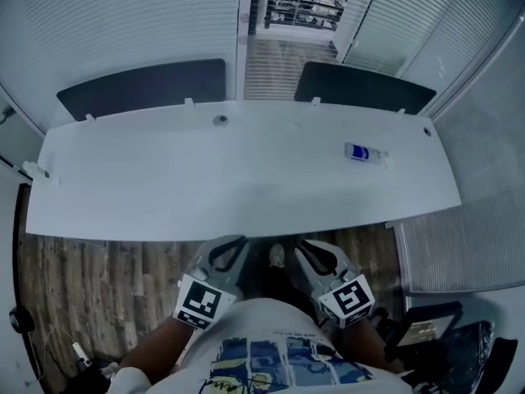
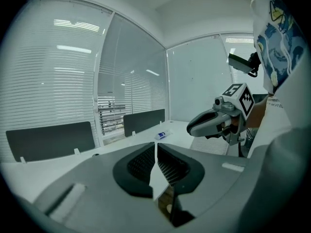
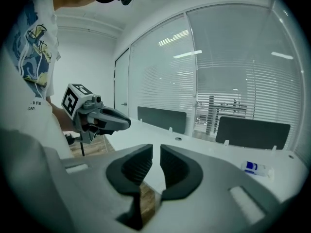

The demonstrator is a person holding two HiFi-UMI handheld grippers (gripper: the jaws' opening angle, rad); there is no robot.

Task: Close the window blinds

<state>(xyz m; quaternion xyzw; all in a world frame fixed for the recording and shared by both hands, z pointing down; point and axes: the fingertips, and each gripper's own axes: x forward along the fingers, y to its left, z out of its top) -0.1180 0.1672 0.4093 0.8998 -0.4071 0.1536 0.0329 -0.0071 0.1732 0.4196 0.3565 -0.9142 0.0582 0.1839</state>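
The window blinds (image 1: 123, 23) hang along the glass wall at 12 o'clock in the head view, their white slats running level from 10 o'clock round to 2 o'clock. Most sections look closed. One narrow section at 12 o'clock (image 1: 303, 2) lets the room beyond show through its slats.

Just in front of the blinds stand two dark divider panels, one at 11 o'clock (image 1: 143, 87) and one at 1 o'clock (image 1: 365, 87), fixed along the far edge of a long white desk (image 1: 164, 187). The desk fills the middle of the view and lies between the person and the blinds. On it, a small blue-and-white container (image 1: 365, 153) lies on its side at 2 o'clock, a round cable grommet (image 1: 220, 120) sits near the far edge at 11 o'clock, and a small white clip (image 1: 37, 172) is at the 9 o'clock end.

Both grippers are held side by side over the wood floor (image 1: 90, 286) at the desk's near edge, well apart from the blinds. The left gripper (image 1: 221, 257) is at 7 o'clock, its jaws pressed together with nothing in them. The right gripper (image 1: 320, 257) is at 5 o'clock, its jaws a narrow gap apart and empty. A shoe (image 1: 277, 255) shows between them. A ribbed white panel (image 1: 459, 253) lies at 4 o'clock.
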